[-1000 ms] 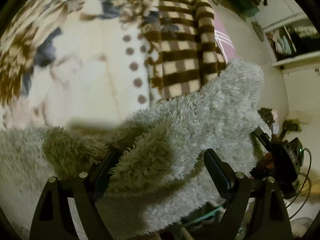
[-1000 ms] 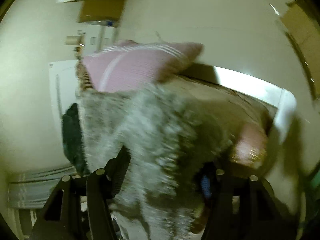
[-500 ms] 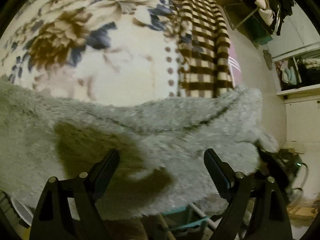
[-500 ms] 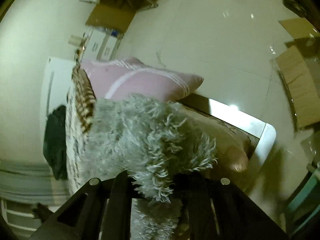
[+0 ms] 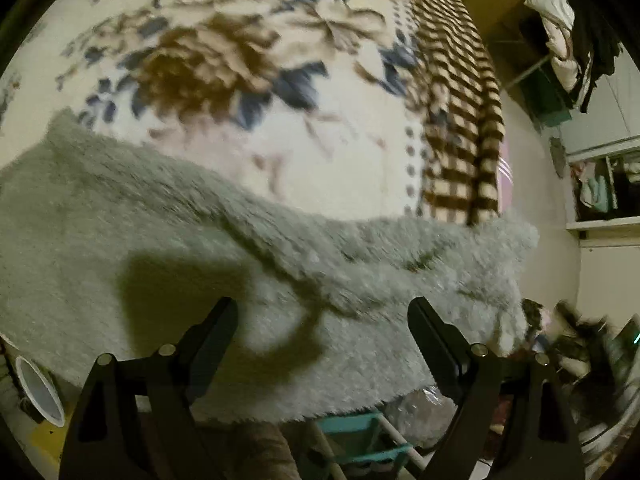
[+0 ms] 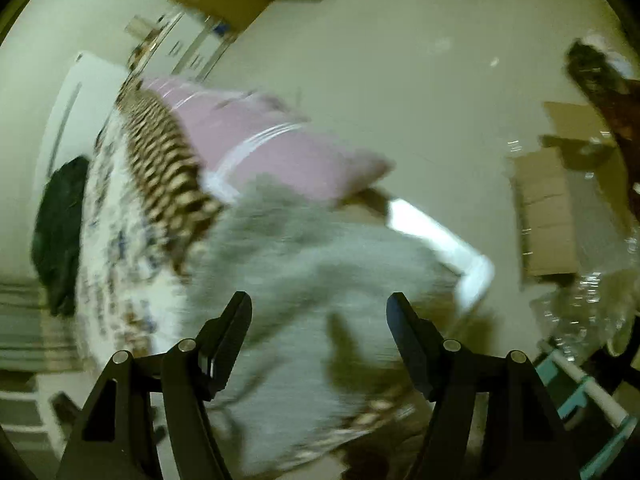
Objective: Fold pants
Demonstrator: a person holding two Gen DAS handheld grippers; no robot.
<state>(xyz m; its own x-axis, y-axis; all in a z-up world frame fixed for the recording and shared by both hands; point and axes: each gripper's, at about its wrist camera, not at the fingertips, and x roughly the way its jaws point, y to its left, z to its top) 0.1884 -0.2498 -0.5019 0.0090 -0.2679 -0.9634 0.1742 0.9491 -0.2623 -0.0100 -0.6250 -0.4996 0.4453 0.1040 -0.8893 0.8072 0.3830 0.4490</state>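
Grey fleece pants (image 5: 280,264) lie flat on floral blanket (image 5: 248,52), below both tools. Left gripper (image 5: 322,320) wide, empty; right gripper (image 6: 319,314) just opened, nothing between (blurred).

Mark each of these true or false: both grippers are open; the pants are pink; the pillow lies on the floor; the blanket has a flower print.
Both grippers are open: true. The left gripper and right gripper hold nothing; the right's jaws have just opened.
The pants are pink: false. The pants are grey and fluffy.
The pillow lies on the floor: false. The pillow lies on the bed.
The blanket has a flower print: true. The blanket shows brown and blue flowers.
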